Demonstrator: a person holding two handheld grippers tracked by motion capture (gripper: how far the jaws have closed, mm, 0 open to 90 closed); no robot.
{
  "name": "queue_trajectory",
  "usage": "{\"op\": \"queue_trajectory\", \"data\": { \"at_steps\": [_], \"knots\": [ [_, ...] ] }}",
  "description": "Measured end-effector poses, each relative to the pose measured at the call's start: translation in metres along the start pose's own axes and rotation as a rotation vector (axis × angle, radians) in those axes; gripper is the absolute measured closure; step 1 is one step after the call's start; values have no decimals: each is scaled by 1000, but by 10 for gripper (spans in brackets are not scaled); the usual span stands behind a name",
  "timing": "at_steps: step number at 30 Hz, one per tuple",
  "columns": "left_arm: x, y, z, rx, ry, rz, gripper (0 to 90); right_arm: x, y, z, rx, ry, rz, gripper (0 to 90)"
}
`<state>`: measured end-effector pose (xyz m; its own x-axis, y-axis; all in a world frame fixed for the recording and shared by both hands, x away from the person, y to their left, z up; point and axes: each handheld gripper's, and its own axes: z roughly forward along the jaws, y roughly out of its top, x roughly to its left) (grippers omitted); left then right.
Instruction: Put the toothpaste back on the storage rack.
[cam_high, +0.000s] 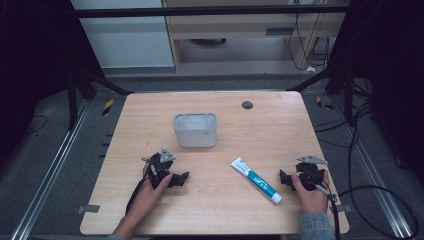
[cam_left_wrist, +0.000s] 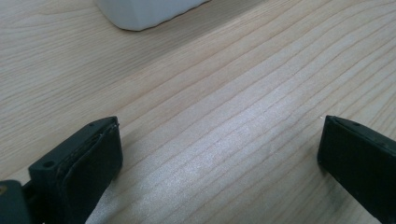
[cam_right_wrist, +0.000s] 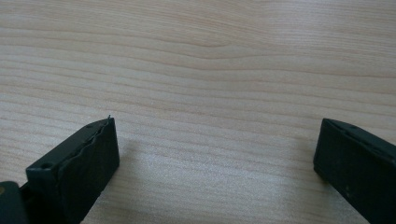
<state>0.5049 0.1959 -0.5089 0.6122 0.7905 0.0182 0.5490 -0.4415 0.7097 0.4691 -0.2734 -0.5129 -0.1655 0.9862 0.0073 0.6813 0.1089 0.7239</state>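
Your right gripper (cam_high: 286, 179) rests low on the table (cam_high: 220, 200) with its jaws spread wide and nothing between them, and the toothpaste tube (cam_high: 256, 180) lies flat just beside it toward the table's middle, cap end nearest you, so a short sideways reach would likely bring the jaws across its body. Your left gripper (cam_high: 181, 178) sits the same way, jaws apart over bare wood. The white container (cam_high: 195, 130) stands upright just beyond it, open top up, probably ready to receive the tube.

Bare worktop (cam_high: 220, 200) between the grippers, only a toothpaste tube (cam_high: 256, 180) and white container (cam_high: 195, 130) in the way.
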Motion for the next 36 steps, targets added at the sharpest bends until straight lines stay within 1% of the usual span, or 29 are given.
{"op": "queue_trajectory", "data": {
  "at_steps": [4, 7, 9, 10, 11, 12, 13, 14, 15, 16, 17, 18, 19, 20, 21, 22, 23, 24, 25, 26, 27, 29, 31, 32, 33, 34, 35, 36],
  "knots": [
    [0, 0, 0, -1, -1, 0, 0, 0, 0, 0, 0, 3, -1, 6],
    [0, 0, 0, 1, 0, 2, 0, -1, 0, 0, 0, 15, -12, 28],
    [0, 0, 0, -1, 0, 1, 0, -1, 3, -4, 13, 33, -40, 112],
    [0, 0, 0, -1, 0, 1, 0, 1, 5, -7, 15, 37, -61, 98],
    [0, 0, 0, -1, 0, 1, 0, 5, 12, -17, 18, 30, -105, 99],
    [0, 0, 0, -1, 0, 1, 0, 5, 12, -17, 18, 30, -105, 99],
    [0, 0, 0, -1, 0, 1, 0, 7, 20, -27, 24, 29, -127, 116],
    [0, 0, 0, -1, 0, 1, 0, 7, 20, -27, 24, 29, -127, 116],
    [0, 0, 0, -1, 0, 1, 0, 9, 24, -33, 27, 33, -136, 129],
    [0, 0, 0, -1, -1, 1, 0, 15, 31, -43, 35, 47, -169, 136],
    [0, 0, 0, -1, -1, 1, 0, 15, 31, -43, 35, 47, -169, 136],
    [0, 0, 0, -1, 0, 1, 0, 22, 37, -52, 46, 77, -197, 168],
    [0, 0, 0, -1, 0, 1, 0, 22, 37, -52, 46, 77, -197, 168],
    [0, 0, 0, -1, 0, 1, 0, 31, 44, -59, 56, 96, -232, 198],
    [0, 0, 0, -1, 0, 1, 0, 31, 44, -59, 56, 96, -232, 198],
    [0, 0, 0, -1, 0, 1, 0, 36, 48, -62, 65, 99, -255, 206],
    [0, 0, 0, -1, 0, 1, 0, 45, 55, -67, 74, 118, -284, 236],
    [0, 0, 0, -1, 0, 1, 0, 45, 55, -67, 74, 118, -284, 236],
    [0, 0, 0, -1, 0, 1, 0, 49, 58, -69, 77, 131, -290, 245],
    [0, 0, 0, -1, 0, 1, 0, 56, 64, -71, 91, 152, -316, 275],
    [0, 0, 0, -1, 0, 1, 0, 56, 64, -71, 91, 152, -316, 275],
    [0, 0, 0, -1, 0, 1, 0, 63, 70, -71, 109, 166, -345, 286],
    [0, 0, 0, -1, 0, 1, 0, 69, 74, -69, 121, 191, -352, 298],
    [0, 0, 0, -1, -2, 3, 0, 74, 75, -65, 137, 202, -358, 305],
    [0, 0, 0, -1, -2, 3, 0, 74, 75, -65, 137, 202, -358, 305],
    [0, 0, 0, 0, -2, 3, 0, 79, 76, -60, 158, 206, -368, 307],
    [0, 0, 0, -1, -2, 3, 0, 79, 76, -60, 158, 206, -368, 307],
    [0, 0, 0, -1, -2, 4, 0, 82, 76, -58, 172, 213, -369, 309]
  ]
}}
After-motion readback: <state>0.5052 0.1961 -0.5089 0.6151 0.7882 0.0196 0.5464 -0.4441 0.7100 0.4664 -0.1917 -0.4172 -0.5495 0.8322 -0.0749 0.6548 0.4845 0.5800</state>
